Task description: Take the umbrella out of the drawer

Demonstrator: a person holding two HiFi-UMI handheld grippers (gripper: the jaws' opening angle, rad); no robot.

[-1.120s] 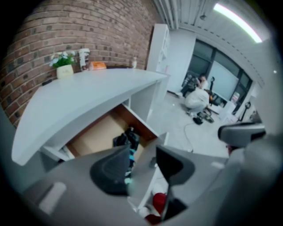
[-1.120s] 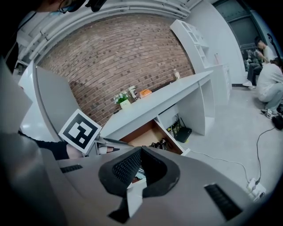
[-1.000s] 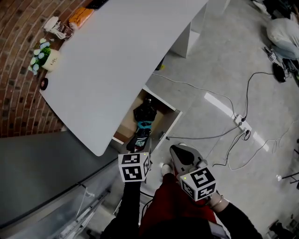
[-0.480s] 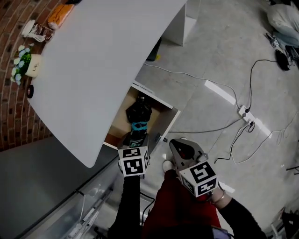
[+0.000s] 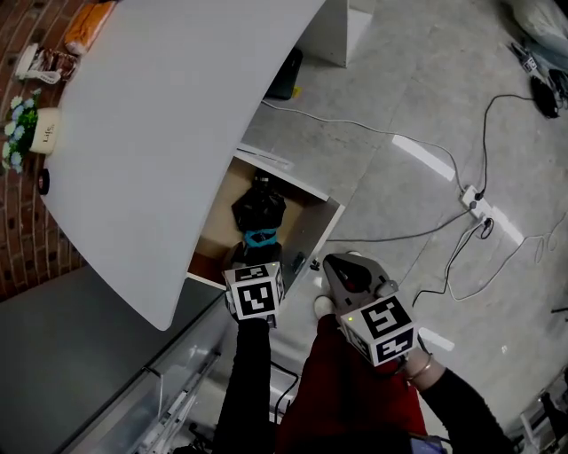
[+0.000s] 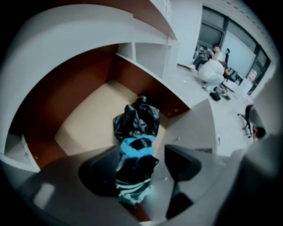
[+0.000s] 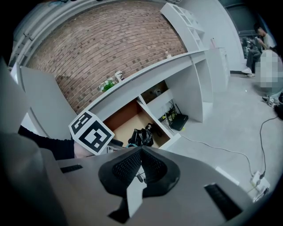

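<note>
Left gripper (image 6: 139,167), jaws just opened wide, hangs over the folded umbrella (image 6: 135,132) lying in the open drawer (image 6: 84,119) (framed between them, ungripped), ready to straddle it; right gripper (image 7: 140,170) sits aside, pressed together.

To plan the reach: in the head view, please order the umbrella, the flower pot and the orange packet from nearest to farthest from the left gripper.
1. umbrella: in the drawer, between the left gripper's jaws, which have just been opening.
2. flower pot: desk's left edge.
3. orange packet: desk's far corner.
</note>
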